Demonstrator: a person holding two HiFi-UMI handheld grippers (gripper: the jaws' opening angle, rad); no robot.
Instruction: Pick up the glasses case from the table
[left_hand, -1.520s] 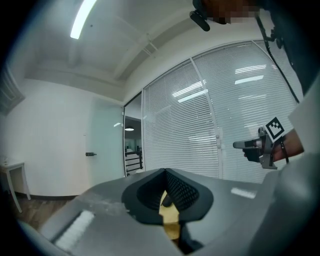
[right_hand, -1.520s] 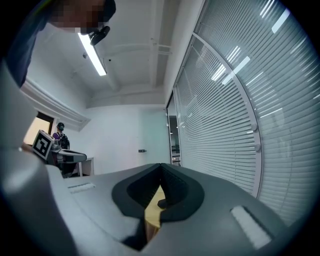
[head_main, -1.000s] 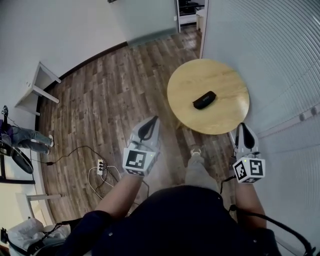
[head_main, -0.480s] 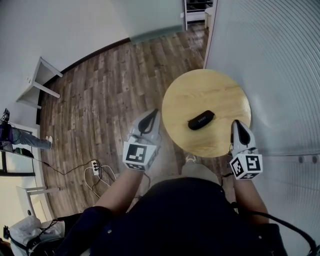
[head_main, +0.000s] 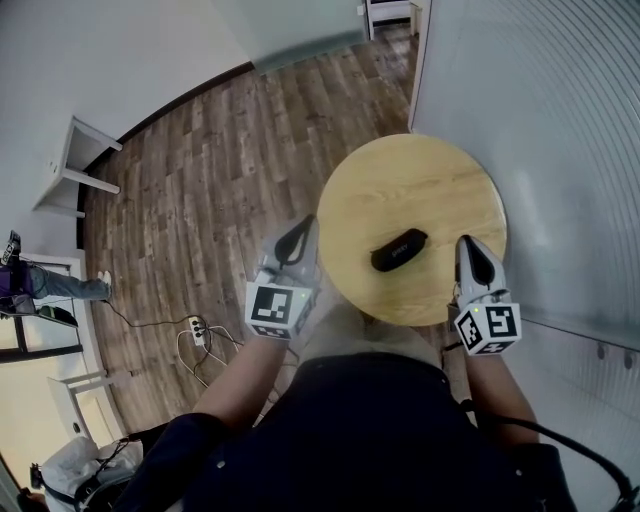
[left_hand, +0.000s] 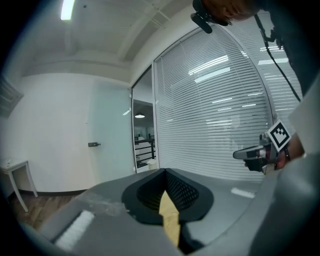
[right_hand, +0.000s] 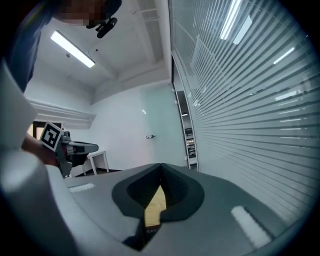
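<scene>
Both claws have come forward since a second ago: they then hung short of the round surface, and now their tips reach its near rim, while the black case sits closer to the person than it did.

Wood-plank floor (head_main: 200, 170) fills the left and far part of the head view, and a wall of slatted blinds (head_main: 570, 150) runs down the right side. The round wooden surface (head_main: 420, 185) stands against that wall, right of centre.

The left claw (head_main: 305, 228) is held just beside the surface's near-left edge, over the floor. Its jaws are pressed together with nothing between them; only a sliver of tan wood shows through the slit below their tips. The right claw (head_main: 468, 246) lies over the near-right rim, its jaws likewise pressed together and empty.

The glasses case (head_main: 399, 250) lies flat on the near half of the surface, set at a slant, between the two claws and nearer the right one, touching neither.

A white power strip (head_main: 197, 330) with looping cables lies on the floor to the near left.
</scene>
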